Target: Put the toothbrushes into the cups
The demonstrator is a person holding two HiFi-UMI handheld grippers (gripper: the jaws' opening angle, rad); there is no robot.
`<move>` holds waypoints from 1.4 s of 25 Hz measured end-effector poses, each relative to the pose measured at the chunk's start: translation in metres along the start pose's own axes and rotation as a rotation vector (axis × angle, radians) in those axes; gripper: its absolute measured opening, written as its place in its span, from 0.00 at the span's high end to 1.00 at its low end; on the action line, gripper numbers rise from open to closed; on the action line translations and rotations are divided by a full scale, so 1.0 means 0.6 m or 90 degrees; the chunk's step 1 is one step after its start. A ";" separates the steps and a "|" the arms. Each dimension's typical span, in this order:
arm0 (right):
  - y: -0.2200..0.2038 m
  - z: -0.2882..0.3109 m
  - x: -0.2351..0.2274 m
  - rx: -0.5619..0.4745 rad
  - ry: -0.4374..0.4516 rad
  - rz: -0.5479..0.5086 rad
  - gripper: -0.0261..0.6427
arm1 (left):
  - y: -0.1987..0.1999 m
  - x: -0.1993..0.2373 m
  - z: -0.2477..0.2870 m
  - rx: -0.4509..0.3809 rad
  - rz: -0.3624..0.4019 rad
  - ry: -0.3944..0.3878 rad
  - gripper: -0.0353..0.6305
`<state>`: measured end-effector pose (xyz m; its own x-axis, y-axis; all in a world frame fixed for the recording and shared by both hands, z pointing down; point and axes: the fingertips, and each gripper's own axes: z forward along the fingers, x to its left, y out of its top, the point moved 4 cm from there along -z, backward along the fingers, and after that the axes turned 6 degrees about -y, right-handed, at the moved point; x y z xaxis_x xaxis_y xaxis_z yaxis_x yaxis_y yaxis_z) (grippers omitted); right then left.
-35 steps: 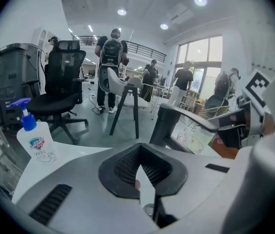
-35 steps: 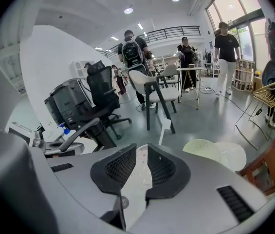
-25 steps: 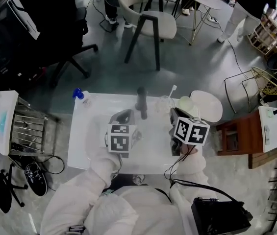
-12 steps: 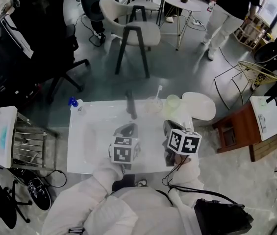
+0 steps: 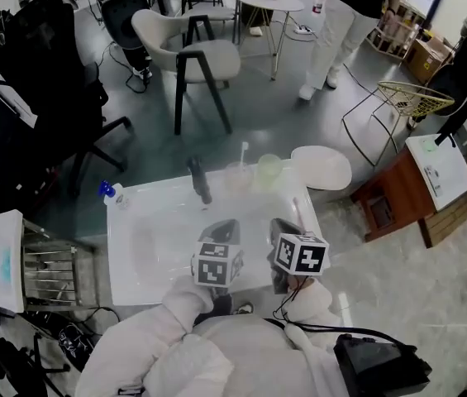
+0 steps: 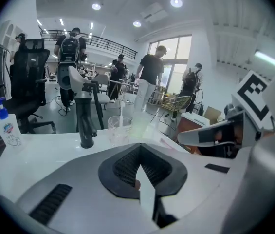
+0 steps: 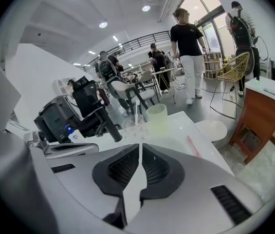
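Hovering over the near edge of the white counter, I hold my left gripper and right gripper side by side, both clenched on nothing. Beyond them stands the black faucet. Right of it sit the clear cup and the green cup, just beside each other. A white toothbrush stands in the clear cup; a pink toothbrush lies on the counter, near the green cup.

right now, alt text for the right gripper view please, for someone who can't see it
The right gripper, jaws shut and empty, fills the foreground over a white counter. Past it stand a clear cup holding a white toothbrush and a pale green cup beside it; a pink toothbrush lies flat on the counter to the right.
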<state>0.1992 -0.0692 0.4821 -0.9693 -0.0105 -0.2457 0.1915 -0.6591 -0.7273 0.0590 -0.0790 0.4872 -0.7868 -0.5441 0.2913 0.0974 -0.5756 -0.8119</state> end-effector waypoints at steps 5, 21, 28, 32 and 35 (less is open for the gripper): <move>-0.008 -0.005 -0.015 0.006 -0.012 0.005 0.91 | 0.008 -0.015 0.009 -0.001 0.008 -0.014 0.95; 0.020 0.008 -0.029 -0.002 -0.027 -0.002 0.91 | 0.029 -0.013 0.043 0.001 0.016 -0.035 0.95; 0.022 0.014 -0.037 0.001 -0.032 0.005 0.91 | 0.032 -0.008 0.053 0.006 0.008 -0.029 0.95; 0.022 0.016 -0.041 0.003 -0.037 0.008 0.91 | 0.033 -0.008 0.058 0.011 0.006 -0.032 0.95; 0.019 0.015 -0.050 0.005 -0.047 0.011 0.91 | 0.030 -0.012 0.064 0.017 0.007 -0.039 0.95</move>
<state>0.2292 -0.0829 0.4871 -0.9745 -0.0775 -0.2105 0.2079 -0.6644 -0.7179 0.0895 -0.1088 0.4899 -0.7466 -0.5866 0.3139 0.1222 -0.5847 -0.8020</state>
